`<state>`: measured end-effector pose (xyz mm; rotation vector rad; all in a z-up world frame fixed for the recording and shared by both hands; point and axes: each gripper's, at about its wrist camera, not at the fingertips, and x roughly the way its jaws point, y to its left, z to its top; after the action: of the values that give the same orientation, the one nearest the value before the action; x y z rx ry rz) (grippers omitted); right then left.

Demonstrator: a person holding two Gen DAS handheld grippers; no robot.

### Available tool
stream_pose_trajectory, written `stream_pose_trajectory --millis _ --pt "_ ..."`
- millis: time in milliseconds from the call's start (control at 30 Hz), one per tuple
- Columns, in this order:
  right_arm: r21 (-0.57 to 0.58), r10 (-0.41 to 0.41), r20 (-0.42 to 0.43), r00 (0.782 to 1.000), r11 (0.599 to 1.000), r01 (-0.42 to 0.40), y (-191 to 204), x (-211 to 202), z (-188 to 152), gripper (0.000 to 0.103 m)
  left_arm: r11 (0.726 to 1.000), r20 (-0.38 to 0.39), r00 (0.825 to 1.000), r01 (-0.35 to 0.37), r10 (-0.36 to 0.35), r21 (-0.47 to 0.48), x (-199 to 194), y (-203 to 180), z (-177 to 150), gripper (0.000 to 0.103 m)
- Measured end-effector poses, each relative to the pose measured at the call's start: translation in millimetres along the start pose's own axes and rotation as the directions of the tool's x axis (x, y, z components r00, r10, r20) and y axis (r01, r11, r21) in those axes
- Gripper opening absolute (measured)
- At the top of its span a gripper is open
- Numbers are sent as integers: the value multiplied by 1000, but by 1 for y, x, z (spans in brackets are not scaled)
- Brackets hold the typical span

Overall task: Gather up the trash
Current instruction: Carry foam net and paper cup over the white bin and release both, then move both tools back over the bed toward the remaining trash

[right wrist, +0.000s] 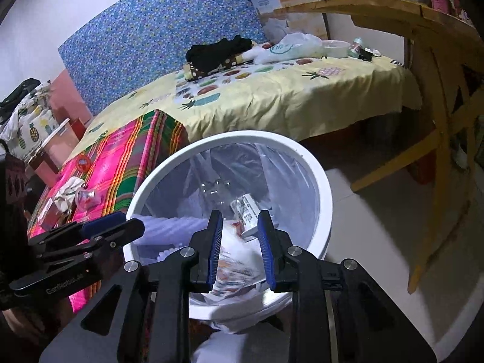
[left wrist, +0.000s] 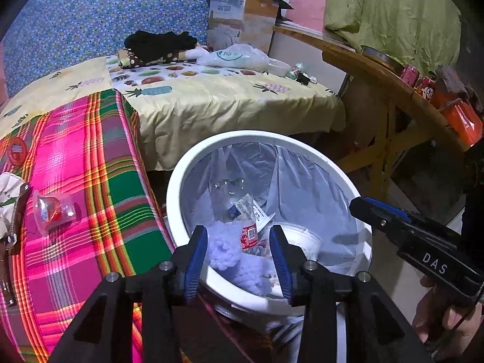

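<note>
A white bin [left wrist: 181, 187] [right wrist: 317, 181] with a clear liner stands beside the bed. In it lie a clear bottle [left wrist: 236, 208] [right wrist: 217, 193], a fluffy lilac wad [left wrist: 233, 254] [right wrist: 163, 227], a white bowl [left wrist: 302, 239] and a small carton [right wrist: 248, 211]. My left gripper [left wrist: 239, 260] [right wrist: 133, 227] hangs open over the bin's near rim with nothing between its pads. Over the right rim, my right gripper [right wrist: 240, 242] [left wrist: 357, 205] is shut on a crumpled white printed wrapper [right wrist: 239, 260], which looks blurred. A clear packet with red contents [left wrist: 53, 211] [right wrist: 86, 198] and a red round lid [left wrist: 16, 149] [right wrist: 83, 161] lie on the plaid cloth [left wrist: 90, 166].
The bed with its yellow fruit-print sheet [left wrist: 227, 106] carries black clothes [left wrist: 160, 44], a plastic bag [left wrist: 236, 56] and small items. A cardboard box [left wrist: 242, 21] stands at its far end. A wooden table [left wrist: 378, 72] with cans and orange items stands on the right, over bare floor [right wrist: 378, 227].
</note>
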<state>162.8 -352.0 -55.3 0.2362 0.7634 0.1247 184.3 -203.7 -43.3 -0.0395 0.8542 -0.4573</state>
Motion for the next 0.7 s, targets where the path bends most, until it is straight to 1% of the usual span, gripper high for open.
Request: stream_pose_trajectory --millis 200,433,467,500,533,567,700 --pt "-19 21 13 1000 1000 -21 11 -5 1 25 1000 23 1000 -9 9 -11 -17 6 -5 43" --pt "-63 64 26 998 996 -63 32 -11 -1 27 998 60 997 -43 46 -37 -46 21 -15 43" --pt "-70 73 27 997 995 -71 35 -12 -2 33 998 63 997 -50 52 -43 -50 23 -17 43" --pt "-76 82 27 996 994 -80 38 -12 -2 43 997 67 996 -56 59 -51 -55 27 -19 43" --pt "-84 92 25 995 993 -89 42 -13 -3 49 997 70 996 -59 63 -57 -58 30 -21 43" --pt "-92 102 26 994 991 -99 46 -13 -3 60 996 74 995 -65 70 -66 -63 34 -24 43" --pt "-116 127 19 992 985 -124 60 -14 -5 61 990 89 991 -95 105 -106 -80 51 -36 43"
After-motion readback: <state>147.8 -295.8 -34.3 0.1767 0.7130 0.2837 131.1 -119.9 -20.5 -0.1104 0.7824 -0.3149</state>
